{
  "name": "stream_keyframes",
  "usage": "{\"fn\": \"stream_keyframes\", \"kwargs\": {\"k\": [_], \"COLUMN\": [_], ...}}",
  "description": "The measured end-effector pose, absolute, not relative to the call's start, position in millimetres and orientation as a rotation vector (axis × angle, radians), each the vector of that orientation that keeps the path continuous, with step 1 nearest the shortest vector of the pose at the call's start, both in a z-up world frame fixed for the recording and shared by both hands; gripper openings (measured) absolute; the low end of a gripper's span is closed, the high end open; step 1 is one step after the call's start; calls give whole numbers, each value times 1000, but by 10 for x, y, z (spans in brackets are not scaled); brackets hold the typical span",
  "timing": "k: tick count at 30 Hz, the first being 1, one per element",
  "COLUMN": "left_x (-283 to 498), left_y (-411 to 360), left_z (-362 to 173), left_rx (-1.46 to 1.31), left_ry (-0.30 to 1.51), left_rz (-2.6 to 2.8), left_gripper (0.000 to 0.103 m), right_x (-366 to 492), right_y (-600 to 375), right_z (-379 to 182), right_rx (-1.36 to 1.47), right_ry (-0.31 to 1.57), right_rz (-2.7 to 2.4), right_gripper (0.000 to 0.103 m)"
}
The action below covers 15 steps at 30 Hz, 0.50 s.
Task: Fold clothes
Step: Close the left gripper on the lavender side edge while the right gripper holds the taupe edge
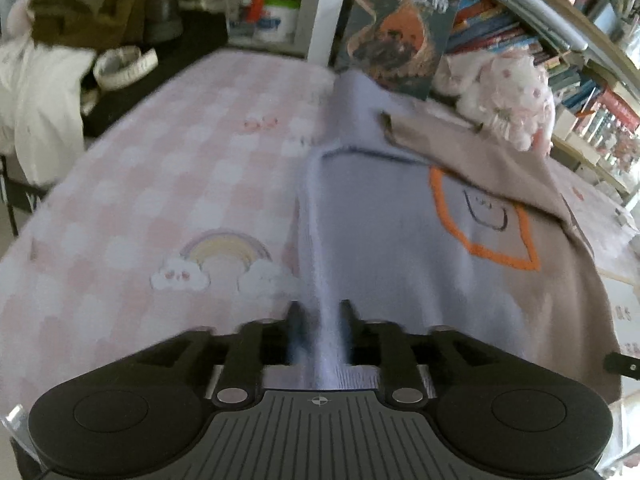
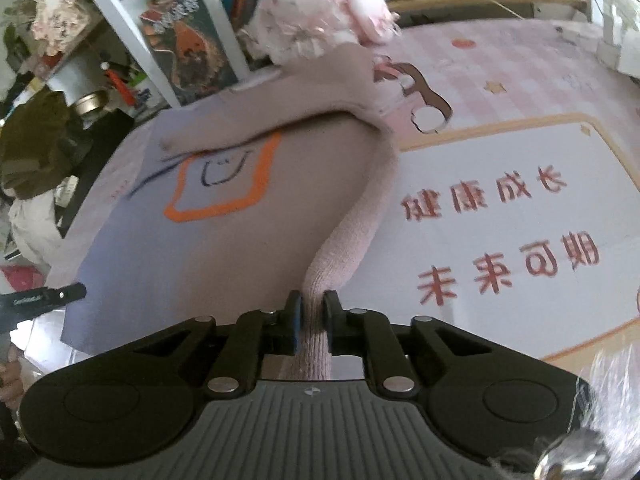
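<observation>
A sweater [image 1: 384, 240], lavender on one half and tan-pink on the other, with an orange outlined patch [image 1: 480, 220], lies on the pink checked table cover [image 1: 160, 184]. My left gripper [image 1: 320, 320] is shut on its lavender edge near the hem. In the right wrist view the sweater [image 2: 224, 216] lies with one tan sleeve folded across its chest. My right gripper [image 2: 313, 312] is shut on the pink edge [image 2: 352, 240], which rises in a ridge from the table. The left gripper's tip [image 2: 60, 294] shows at the left edge.
A plush toy [image 2: 312, 20] and a book [image 2: 192, 48] stand at the table's far edge before bookshelves [image 1: 580, 80]. A white mat with red characters [image 2: 500, 224] lies right of the sweater. White cloth [image 1: 40, 100] hangs at far left.
</observation>
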<state>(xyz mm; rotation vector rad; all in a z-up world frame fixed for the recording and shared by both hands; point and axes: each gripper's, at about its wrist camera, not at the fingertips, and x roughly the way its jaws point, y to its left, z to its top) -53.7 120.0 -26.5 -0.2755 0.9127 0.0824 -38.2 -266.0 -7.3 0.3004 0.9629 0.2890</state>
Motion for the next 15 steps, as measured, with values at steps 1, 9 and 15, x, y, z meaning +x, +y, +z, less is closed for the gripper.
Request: {"fn": "stream_keyframes", "kwargs": {"k": [1, 9, 15], "left_x": [-547, -588, -611], "left_y": [1201, 1117, 1063], "left_z": [-289, -370, -210], "left_rx": [-274, -228, -226], "left_ry": [918, 903, 828], "left_rz": [79, 46, 7], "left_gripper": [37, 10, 5], "right_x": [-390, -465, -574], "right_y": [-2667, -2642, -2575], "right_z": [-89, -153, 42], "right_rx": [304, 283, 258], "right_ry": [970, 996, 854], "right_rz": [279, 278, 331], "right_gripper": [19, 26, 11]}}
